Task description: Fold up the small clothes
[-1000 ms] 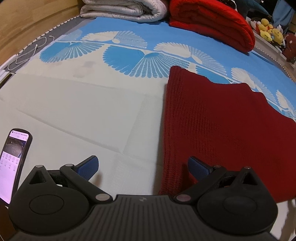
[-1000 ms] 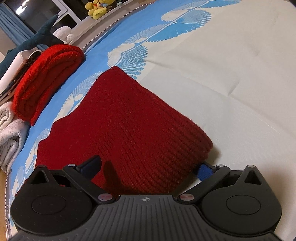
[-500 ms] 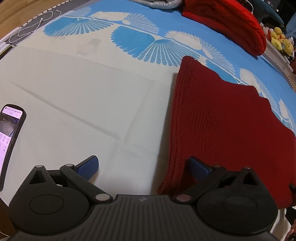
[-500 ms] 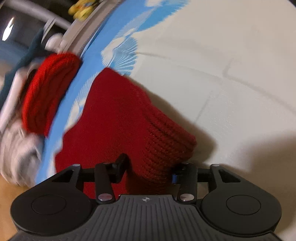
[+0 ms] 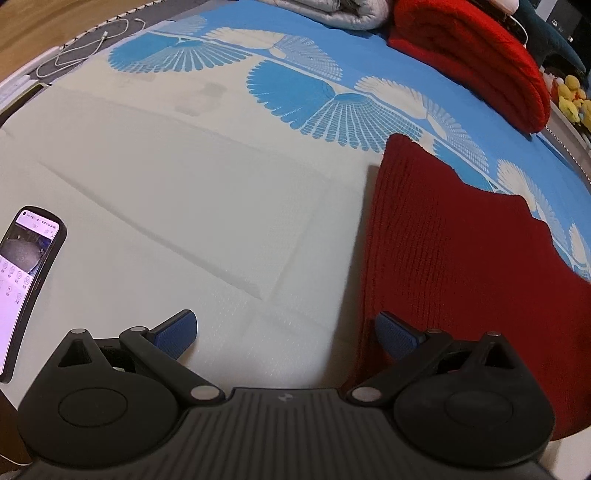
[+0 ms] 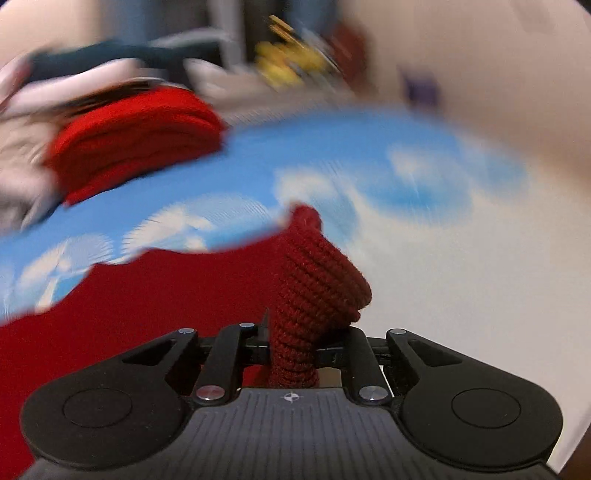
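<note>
A dark red knitted garment (image 5: 461, 258) lies flat on the bed at the right of the left wrist view. My left gripper (image 5: 286, 332) is open at its near left edge: one blue pad (image 5: 395, 330) rests over the knit, the other sits on bare sheet. In the right wrist view, which is blurred by motion, my right gripper (image 6: 293, 350) has its jaws closing on a bunched corner of the same garment (image 6: 314, 280), which is lifted off the sheet and pinched between the pads.
The bed sheet (image 5: 184, 192) is cream with a blue fan pattern. A phone (image 5: 26, 273) with a lit screen lies at the left edge. A folded bright red knit (image 5: 480, 62) and a grey quilt (image 5: 332, 11) sit at the head. A white cable (image 5: 85, 48) lies far left.
My right gripper has gone from wide open around the garment's corner to closed on it, and has lifted and rolled with it. My left gripper has shifted slightly along the garment's edge and stays open.
</note>
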`<action>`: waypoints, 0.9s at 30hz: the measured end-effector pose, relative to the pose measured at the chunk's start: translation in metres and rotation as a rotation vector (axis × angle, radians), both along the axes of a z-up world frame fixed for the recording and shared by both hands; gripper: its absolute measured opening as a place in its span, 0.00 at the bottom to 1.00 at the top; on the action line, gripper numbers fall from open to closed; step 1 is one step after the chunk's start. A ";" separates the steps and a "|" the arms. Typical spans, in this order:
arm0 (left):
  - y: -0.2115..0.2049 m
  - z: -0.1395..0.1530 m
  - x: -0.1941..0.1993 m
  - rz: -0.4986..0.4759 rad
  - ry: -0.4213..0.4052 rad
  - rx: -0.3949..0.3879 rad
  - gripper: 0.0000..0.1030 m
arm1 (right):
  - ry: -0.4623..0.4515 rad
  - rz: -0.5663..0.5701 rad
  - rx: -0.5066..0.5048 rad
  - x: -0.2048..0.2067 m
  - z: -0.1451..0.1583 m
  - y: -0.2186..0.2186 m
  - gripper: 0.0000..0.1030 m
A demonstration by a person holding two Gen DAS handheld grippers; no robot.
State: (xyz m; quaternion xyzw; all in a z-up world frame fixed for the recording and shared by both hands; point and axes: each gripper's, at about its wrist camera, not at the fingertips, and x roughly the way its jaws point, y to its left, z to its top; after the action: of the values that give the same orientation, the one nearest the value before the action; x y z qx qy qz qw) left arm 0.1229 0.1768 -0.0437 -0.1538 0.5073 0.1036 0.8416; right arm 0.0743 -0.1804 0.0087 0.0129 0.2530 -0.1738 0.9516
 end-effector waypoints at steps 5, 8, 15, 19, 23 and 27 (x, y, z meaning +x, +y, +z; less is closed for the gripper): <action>0.019 0.011 -0.002 0.054 -0.039 -0.006 1.00 | -0.071 0.337 -0.402 -0.007 0.011 0.140 0.15; 0.041 0.023 -0.006 0.115 -0.082 -0.016 1.00 | -0.094 0.544 -0.546 -0.024 -0.007 0.208 0.15; 0.075 0.035 -0.012 0.190 -0.107 -0.035 1.00 | 0.146 0.906 -0.628 -0.045 -0.095 0.277 0.16; 0.074 0.034 -0.010 0.160 -0.100 -0.045 1.00 | 0.096 0.913 -0.576 -0.046 -0.079 0.268 0.16; 0.070 0.033 -0.012 0.159 -0.105 -0.048 1.00 | -0.008 0.903 -0.505 -0.050 -0.043 0.257 0.16; 0.064 0.030 -0.011 0.153 -0.094 -0.047 1.00 | 0.092 0.982 -0.557 -0.050 -0.068 0.260 0.17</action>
State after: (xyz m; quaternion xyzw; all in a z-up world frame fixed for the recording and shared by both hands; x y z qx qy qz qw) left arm 0.1121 0.2407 -0.0137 -0.2166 0.4563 0.1480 0.8503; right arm 0.0242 0.0793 -0.0588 -0.3655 0.2152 0.2286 0.8762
